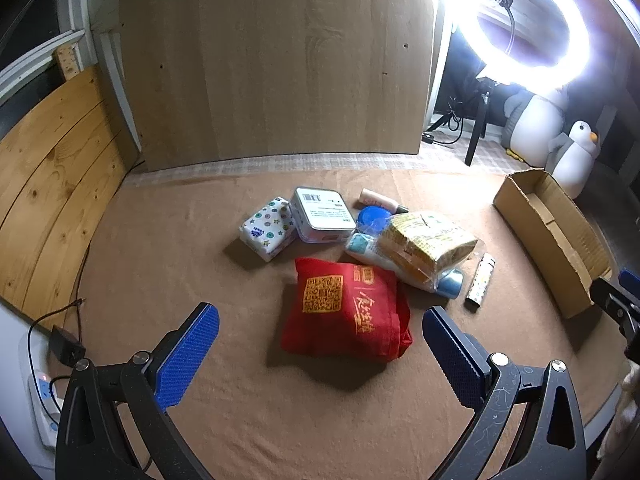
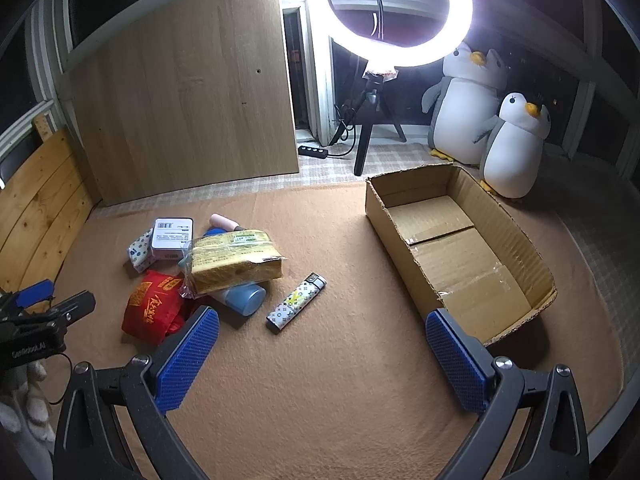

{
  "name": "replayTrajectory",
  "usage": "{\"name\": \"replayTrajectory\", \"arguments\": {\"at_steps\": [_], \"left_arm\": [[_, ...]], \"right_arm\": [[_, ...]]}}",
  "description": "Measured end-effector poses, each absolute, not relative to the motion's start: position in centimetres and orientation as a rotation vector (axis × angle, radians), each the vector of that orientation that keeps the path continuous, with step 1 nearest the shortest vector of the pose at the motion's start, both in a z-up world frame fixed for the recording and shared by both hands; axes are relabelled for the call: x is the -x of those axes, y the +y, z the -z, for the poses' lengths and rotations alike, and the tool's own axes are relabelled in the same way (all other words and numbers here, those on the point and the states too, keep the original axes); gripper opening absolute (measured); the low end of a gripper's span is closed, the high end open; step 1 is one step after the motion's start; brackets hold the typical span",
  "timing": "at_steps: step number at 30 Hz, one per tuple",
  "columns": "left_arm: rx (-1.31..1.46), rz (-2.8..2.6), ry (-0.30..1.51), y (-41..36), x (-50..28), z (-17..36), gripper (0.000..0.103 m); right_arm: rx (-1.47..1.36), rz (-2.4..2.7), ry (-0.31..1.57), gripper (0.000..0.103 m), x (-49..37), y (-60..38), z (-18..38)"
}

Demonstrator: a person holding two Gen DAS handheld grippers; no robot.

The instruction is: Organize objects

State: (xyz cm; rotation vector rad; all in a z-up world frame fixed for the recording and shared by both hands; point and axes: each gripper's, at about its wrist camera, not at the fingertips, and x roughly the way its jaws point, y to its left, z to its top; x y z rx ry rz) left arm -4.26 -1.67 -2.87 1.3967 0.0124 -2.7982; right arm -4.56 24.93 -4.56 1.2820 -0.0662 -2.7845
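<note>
- Our left gripper (image 1: 320, 356) hangs above the tan blanket (image 1: 280, 420) with its blue pads spread wide and nothing between them; the red cloth bag (image 1: 344, 308) lies just ahead, in line with the gap.
- Our right gripper (image 2: 322, 356) is likewise spread wide and holds nothing, poised over bare blanket (image 2: 340, 400) between the heap of things and the cardboard box (image 2: 404, 258).
- The red cloth bag (image 2: 150, 308), printed with a gold code square and gold characters, sits at the near edge of the heap.
- Behind the bag we see a star-patterned tissue pack (image 1: 267, 229) touching a white tin (image 1: 322, 215) with a barcode label.
- A yellow packet in clear wrap (image 1: 426, 246) lies on top of a white bottle with a blue cap (image 1: 450, 283); a blue round lid (image 1: 374, 218) and a pinkish tube (image 1: 376, 199) show behind it.
- From the right wrist the yellow packet (image 2: 234, 258) again rests over the blue-capped bottle (image 2: 248, 298).
- A patterned lighter (image 2: 297, 303) lies alone on the blanket, apart from the heap, between it and the box.
- The cardboard box (image 1: 544, 236) stands open and holds nothing, off to the right of the heap.
- Beyond it stand a lit ring light (image 2: 400, 12) on a tripod and two plush penguins (image 2: 516, 148).
</note>
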Motion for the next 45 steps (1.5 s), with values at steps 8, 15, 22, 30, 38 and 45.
{"name": "replayTrajectory", "arguments": {"at_steps": [8, 15, 22, 30, 38, 45], "left_arm": [[-1.396, 2.795, -0.011, -1.2, 5.9, 2.8, 0.103], [-1.377, 2.811, -0.020, -0.7, 6.7, 2.3, 0.103], [-1.359, 2.836, -0.033, 0.2, 7.4, 1.9, 0.103], [-1.383, 2.863, -0.008, 1.1, 11.0, 1.8, 0.102], [-1.583, 2.836, 0.111, 2.7, 18.0, 4.7, 0.087], [-1.800, 2.785, 0.226, 4.3, 22.6, 8.3, 0.077]], "right_arm": [[-1.303, 2.777, -0.061, 0.103, 4.4, 25.5, 4.9], [-1.305, 2.784, -0.050, 0.103, 4.3, 25.6, 4.7], [-1.302, 2.795, -0.049, 0.103, 4.2, 26.0, 4.4], [-1.308, 2.818, -0.060, 0.103, 4.1, 27.0, 4.2], [-1.343, 2.852, -0.074, 0.103, 3.1, 29.3, 4.3], [-1.381, 2.900, -0.106, 0.103, 2.0, 32.2, 4.5]]}}
